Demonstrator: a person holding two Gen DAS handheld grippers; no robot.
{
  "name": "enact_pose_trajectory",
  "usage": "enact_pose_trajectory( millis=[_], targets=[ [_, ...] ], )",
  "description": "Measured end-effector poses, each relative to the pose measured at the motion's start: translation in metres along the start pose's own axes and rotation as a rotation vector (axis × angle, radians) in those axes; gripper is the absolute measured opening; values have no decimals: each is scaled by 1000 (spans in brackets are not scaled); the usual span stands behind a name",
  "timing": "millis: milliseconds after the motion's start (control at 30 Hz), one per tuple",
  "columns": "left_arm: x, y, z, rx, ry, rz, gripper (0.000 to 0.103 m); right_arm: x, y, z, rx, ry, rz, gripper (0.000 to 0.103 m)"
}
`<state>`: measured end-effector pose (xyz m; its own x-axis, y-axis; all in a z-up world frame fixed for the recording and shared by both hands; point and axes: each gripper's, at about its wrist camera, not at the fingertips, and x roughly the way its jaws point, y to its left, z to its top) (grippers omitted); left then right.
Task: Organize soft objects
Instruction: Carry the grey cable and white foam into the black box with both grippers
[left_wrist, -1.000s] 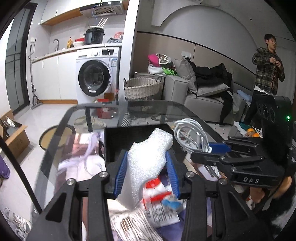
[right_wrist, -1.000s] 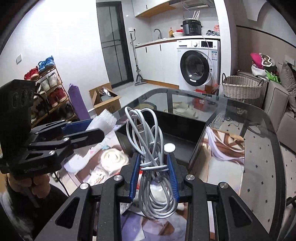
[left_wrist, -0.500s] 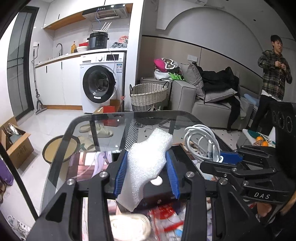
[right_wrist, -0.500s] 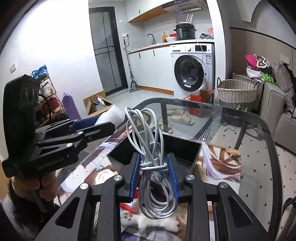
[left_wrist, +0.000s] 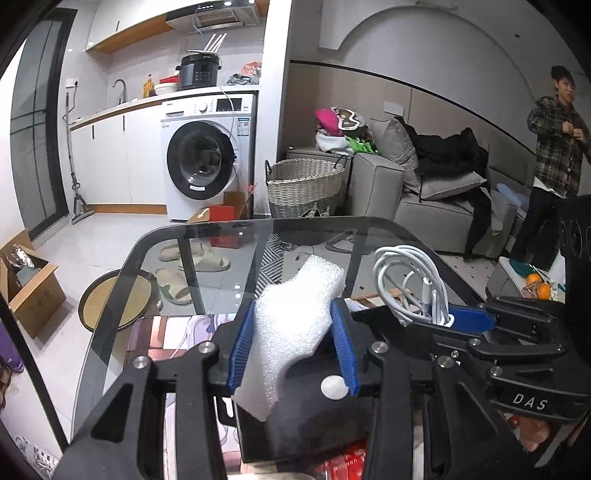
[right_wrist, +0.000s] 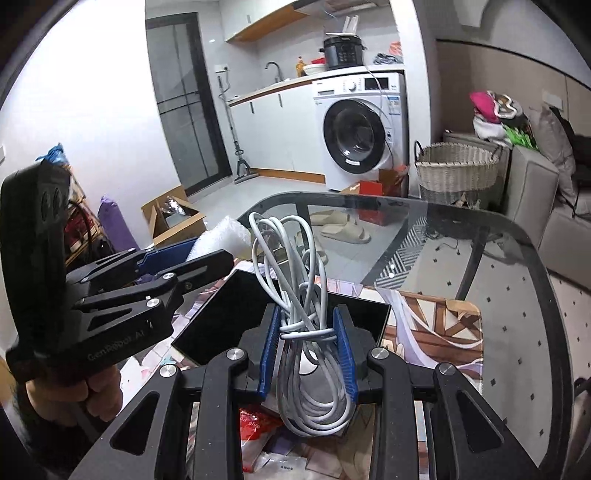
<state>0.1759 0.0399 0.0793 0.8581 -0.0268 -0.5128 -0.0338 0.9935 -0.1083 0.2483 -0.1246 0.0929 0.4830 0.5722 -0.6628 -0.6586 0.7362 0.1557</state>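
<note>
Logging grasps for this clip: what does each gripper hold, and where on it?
Left gripper pinches the white foam piece across its middle. Right gripper clamps the coiled white cable at its wrapped waist.

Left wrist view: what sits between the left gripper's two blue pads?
A piece of white foam, pinched between the pads of the left gripper, shown in the left wrist view; it stands over a black tray.

Right gripper (right_wrist: 307, 347) clamping coiled cable (right_wrist: 303, 332), left gripper (right_wrist: 207, 254) pinching foam (right_wrist: 221, 240), black box (right_wrist: 236, 314) below
</note>
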Motion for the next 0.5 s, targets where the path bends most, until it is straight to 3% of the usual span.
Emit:
enact_pose_trajectory(
  millis=[267, 500],
  targets=[
    [17, 2, -10, -31, 5, 9, 40, 19, -8, 0, 29, 12, -9, 30],
    [29, 5, -14, -49, 16, 25, 40, 44, 0, -8, 23, 72, 1, 30]
  ],
)
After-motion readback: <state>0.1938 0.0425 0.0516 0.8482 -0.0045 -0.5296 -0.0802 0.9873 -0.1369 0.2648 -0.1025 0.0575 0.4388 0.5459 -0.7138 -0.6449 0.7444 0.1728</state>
